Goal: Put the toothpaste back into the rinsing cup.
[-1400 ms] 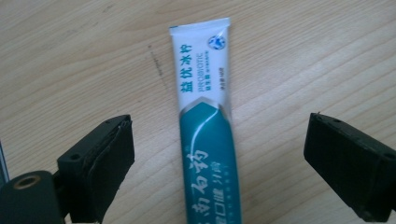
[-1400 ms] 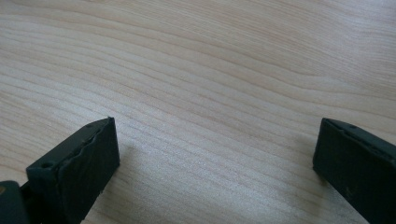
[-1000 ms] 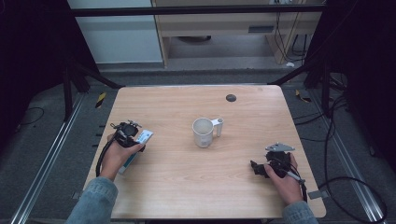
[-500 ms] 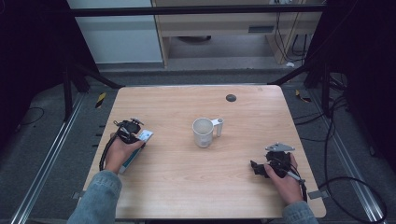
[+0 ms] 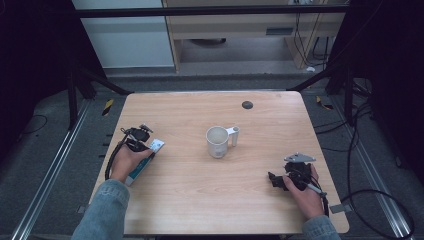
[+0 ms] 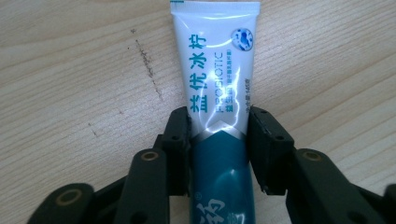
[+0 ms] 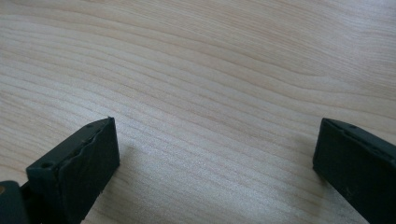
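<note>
Pinched on a toothpaste tube (image 6: 217, 107) between the two black jaws of the left gripper (image 6: 218, 149), at about the point where the tube's white upper part meets its teal lower part. Running straight out from the jaws, that long axis, flat crimped end toward the top of the left gripper view, teal part passing back under the linkage. Lying at the left of the high view, tube (image 5: 145, 160) flat on the wooden table (image 5: 200, 200), with the left hand (image 5: 125, 161) over it. Glossy soft plastic, printed characters, rounded body tapering to a flat seal. Up and to the right of it, near mid-frame and well apart, a white mug (image 5: 218, 141), handle to the right. Spread wide over bare pale wood grain, the right gripper (image 7: 215, 154), resting low at the right of the high view (image 5: 286, 179) and farther from the tube than the left.
</note>
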Demonstrator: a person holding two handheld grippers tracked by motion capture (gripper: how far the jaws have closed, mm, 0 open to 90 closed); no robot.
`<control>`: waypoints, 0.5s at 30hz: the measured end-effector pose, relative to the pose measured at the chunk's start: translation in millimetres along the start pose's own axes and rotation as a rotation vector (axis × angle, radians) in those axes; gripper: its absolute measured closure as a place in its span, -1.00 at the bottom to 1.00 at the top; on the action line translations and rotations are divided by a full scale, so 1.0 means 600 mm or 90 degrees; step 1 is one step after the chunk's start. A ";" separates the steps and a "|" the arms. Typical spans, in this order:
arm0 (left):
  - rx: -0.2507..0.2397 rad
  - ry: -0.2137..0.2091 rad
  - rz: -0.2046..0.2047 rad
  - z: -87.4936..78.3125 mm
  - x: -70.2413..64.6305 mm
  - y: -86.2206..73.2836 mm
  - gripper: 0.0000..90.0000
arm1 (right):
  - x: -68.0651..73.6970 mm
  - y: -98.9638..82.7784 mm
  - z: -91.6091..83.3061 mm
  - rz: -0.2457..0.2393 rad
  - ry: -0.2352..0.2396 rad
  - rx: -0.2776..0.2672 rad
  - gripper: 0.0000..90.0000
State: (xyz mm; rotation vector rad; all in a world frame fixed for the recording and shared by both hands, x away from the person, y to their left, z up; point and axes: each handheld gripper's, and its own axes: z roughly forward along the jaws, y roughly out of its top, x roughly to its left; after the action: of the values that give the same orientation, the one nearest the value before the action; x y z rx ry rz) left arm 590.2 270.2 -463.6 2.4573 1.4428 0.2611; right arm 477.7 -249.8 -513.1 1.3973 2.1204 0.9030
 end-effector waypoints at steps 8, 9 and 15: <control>0.007 -0.006 0.004 -0.011 -0.001 0.002 0.66 | 0.000 0.000 0.000 0.000 0.000 0.000 -0.99; 0.007 -0.006 0.004 -0.011 -0.001 0.002 0.68 | 0.000 0.000 0.000 0.000 0.000 0.000 -0.99; 0.002 0.019 0.013 -0.019 -0.007 -0.002 0.73 | 0.000 0.000 0.000 0.000 0.000 0.000 -0.99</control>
State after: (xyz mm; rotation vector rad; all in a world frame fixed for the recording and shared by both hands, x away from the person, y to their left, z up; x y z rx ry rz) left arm 583.6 268.7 -453.4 2.4824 1.4308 0.3012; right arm 477.7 -249.8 -513.1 1.3976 2.1203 0.9028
